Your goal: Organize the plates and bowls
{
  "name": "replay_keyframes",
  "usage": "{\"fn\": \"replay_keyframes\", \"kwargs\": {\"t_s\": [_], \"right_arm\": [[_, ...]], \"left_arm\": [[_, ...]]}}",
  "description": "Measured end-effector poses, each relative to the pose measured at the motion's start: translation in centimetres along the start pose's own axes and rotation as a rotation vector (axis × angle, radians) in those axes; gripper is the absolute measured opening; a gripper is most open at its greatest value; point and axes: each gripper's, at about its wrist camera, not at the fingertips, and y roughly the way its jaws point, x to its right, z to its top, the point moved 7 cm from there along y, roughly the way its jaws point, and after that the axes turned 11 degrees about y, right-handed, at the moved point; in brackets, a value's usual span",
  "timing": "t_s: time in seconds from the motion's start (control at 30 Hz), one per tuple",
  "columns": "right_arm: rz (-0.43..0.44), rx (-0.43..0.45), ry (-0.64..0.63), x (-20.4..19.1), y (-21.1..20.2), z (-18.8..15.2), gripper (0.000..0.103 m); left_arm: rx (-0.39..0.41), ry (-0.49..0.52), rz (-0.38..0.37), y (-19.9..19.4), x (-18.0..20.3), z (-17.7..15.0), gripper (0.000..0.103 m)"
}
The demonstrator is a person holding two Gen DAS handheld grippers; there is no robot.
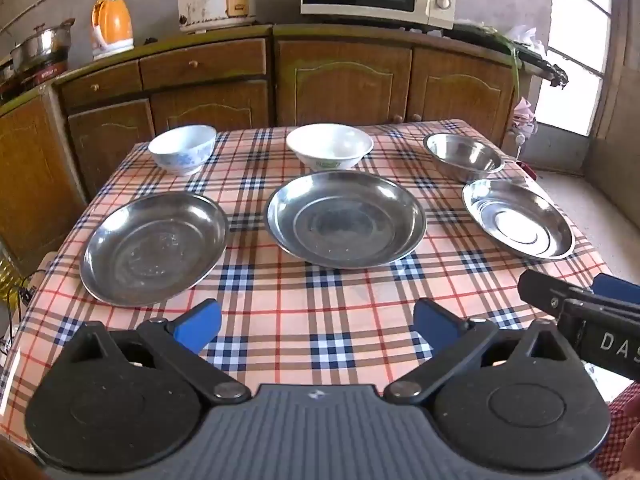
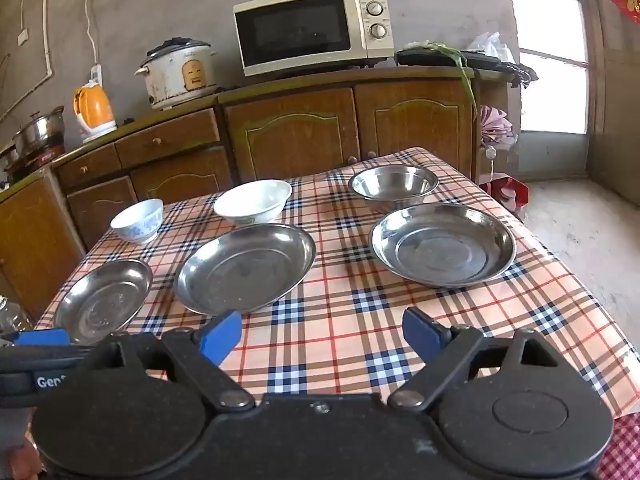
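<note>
Writing: "DAS…" in white caps on black body of right gripper (image 1: 580, 312) as seen from left wrist cam; "Gen…" in white on black body of left gripper (image 2: 36, 340) as seen from right wrist cam. Small logo on microwave (image 2: 312, 30), not legible. Label on rice cooker (image 2: 178, 74), unreadable.

Table (image 1: 320, 292): glossy plaid cloth, peach w/ navy, red, brown checks.

Far row, L to R:
- ceramic bowl, blue floral (image 1: 183, 149), white, round, deep, far left.
- ceramic bowl, green print (image 1: 329, 146), white, wide flared rim, far centre.
- steel bowl (image 1: 464, 156), polished, deep, far right.

Near row, L to R:
- steel plate, left (image 1: 154, 248), dull, shallow, round, scuffed.
- steel plate, centre (image 1: 346, 218), largest, shallow, just near of green-print bowl.
- steel plate, right (image 1: 518, 218), bright glare, just near of steel bowl; whether touching it, can't tell.

All upright, none stacked.

Left gripper (own cam (image 1: 316, 326)): black arms, blue pads, fingers (image 1: 198, 326) spread wide, nothing between, over near table edge. Right gripper (own cam (image 2: 322, 336)): same build, fingers (image 2: 222, 336) spread wide, nothing held.

Background: brown wood cabinets (image 2: 296, 128), cream microwave w/ 2 dials, white rice cooker, orange kettle (image 2: 93, 110), steel pot (image 2: 38, 132) far left.
</note>
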Motion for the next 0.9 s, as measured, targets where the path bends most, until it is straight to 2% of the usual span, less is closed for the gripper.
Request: {"fn": "replay_keyframes", "kwargs": {"t_s": [0.13,0.33,0.4,0.73,0.83,0.9], "right_arm": [[0.0,0.004,-0.003,0.1,0.2,-0.1,0.102],[-0.012,0.018,-0.038,-0.4,-0.4,0.5,0.102],[-0.009,0.013,-0.048,-0.7,-0.2,0.2,0.102],[-0.001,0.009,-0.058,-1.0,0.6,-0.1,0.102],[0.003,-0.005,-0.063,-1.2,0.9,-0.4,0.102],[0.006,-0.008,-0.067,-1.4,1.0,-0.5,0.102]], "left_arm": [[-0.028,-0.018,-0.004,0.2,0.1,0.1,0.103],[-0.044,-0.038,-0.02,-0.3,-0.7,2.5,0.103],[0.007,-0.033,-0.014,-0.5,-0.7,1.0,0.103],[-0.013,-0.065,-0.049,0.3,-1.7,0.8,0.103],[-0.013,-0.075,-0.046,0.5,-2.0,0.6,0.103],[-0.008,-0.06,-0.017,0.6,-2.0,0.5,0.103]]}}
